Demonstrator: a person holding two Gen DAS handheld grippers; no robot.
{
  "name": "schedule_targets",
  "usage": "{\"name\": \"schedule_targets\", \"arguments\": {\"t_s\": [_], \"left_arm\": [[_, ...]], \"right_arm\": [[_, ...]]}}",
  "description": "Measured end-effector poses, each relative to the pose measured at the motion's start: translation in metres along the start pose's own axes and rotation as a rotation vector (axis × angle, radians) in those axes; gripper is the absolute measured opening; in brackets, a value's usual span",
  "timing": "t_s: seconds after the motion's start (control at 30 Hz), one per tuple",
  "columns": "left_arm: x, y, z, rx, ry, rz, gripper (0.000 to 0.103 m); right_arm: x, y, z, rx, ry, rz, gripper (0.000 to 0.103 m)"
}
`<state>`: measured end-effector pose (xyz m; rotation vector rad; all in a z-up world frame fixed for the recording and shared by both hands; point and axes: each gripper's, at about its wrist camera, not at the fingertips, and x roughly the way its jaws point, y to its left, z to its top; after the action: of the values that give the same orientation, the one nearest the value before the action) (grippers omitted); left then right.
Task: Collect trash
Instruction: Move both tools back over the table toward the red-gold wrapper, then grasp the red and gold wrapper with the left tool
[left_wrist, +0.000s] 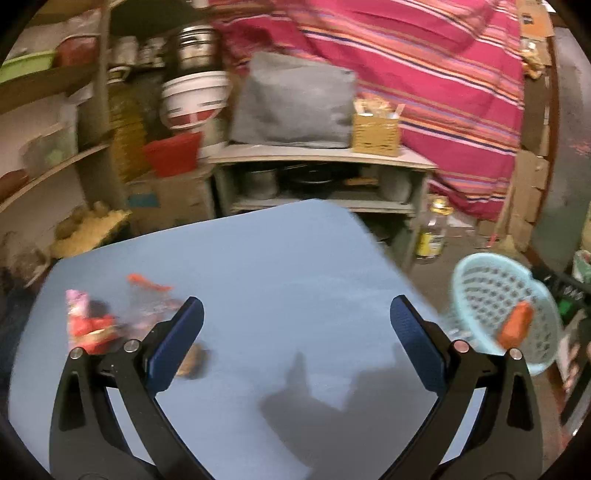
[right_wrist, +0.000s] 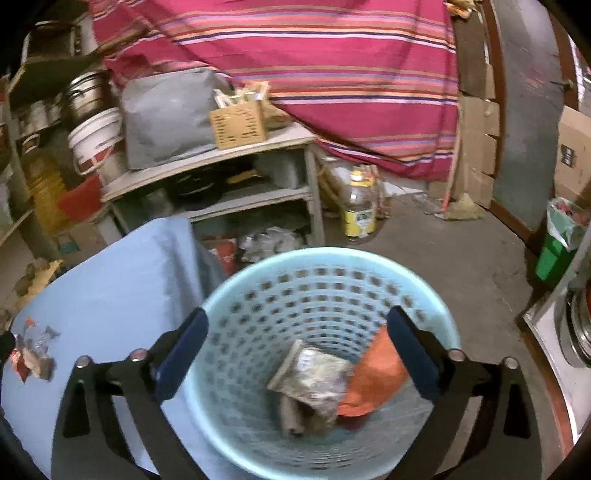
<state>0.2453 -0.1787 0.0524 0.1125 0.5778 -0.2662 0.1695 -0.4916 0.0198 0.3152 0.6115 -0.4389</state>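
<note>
**Drop done on the right, next pick waits on the left**

The right tongs (right_wrist: 297, 326) stand wide with nothing between the pads, directly above the light blue basket (right_wrist: 236, 295). Inside the basket lie a silver packet (right_wrist: 314, 376) and an orange wrapper (right_wrist: 376, 376), so the drop step seems finished on this side.

The left tongs (left_wrist: 297, 317) are also wide and hold nothing, above the blue table (left_wrist: 258, 258). The remaining trash lies at about 9 o'clock from them: a red and pink wrapper (left_wrist: 88, 325), a clear wrapper with orange print (left_wrist: 151, 291) and a brown scrap (left_wrist: 194, 363) just beside the left finger (left_wrist: 177, 343).

I judge that the next move is to turn the left tongs toward this group and close on one piece.

The table edge runs at 2 o'clock, with the basket just beyond it on the floor. The middle of the table is free, so the way across is open.
</note>
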Motion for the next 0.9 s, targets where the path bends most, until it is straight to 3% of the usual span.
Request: {"name": "schedule_targets", "arguments": {"t_s": [0.2, 0.37, 0.47, 0.57, 0.7, 0.8, 0.9], "left_arm": [[0.007, 0.079, -0.017, -0.019, 0.01, 0.139, 0.098], [0.019, 0.143, -0.027, -0.109, 0.042, 0.197, 0.098], [0.033, 0.17, -0.039, -0.103, 0.08, 0.235, 0.098], [0.046, 0.194, -0.051, -0.099, 0.139, 0.243, 0.098], [0.054, 0.211, -0.061, -0.072, 0.15, 0.259, 0.097], [0.058, 0.213, -0.063, -0.035, 0.139, 0.266, 0.089], [0.064, 0.211, -0.06, -0.025, 0.146, 0.218, 0.078]], "right_arm": [[-0.006, 0.065, -0.007, -0.043, -0.02, 0.077, 0.098], [-0.004, 0.125, -0.017, -0.115, -0.024, 0.119, 0.098], [0.004, 0.157, -0.027, -0.179, 0.007, 0.138, 0.098], [0.018, 0.18, -0.037, -0.212, 0.071, 0.144, 0.098], [0.032, 0.193, -0.043, -0.194, 0.124, 0.161, 0.098], [0.042, 0.201, -0.047, -0.172, 0.154, 0.176, 0.098], [0.051, 0.208, -0.05, -0.141, 0.188, 0.196, 0.098]]}}
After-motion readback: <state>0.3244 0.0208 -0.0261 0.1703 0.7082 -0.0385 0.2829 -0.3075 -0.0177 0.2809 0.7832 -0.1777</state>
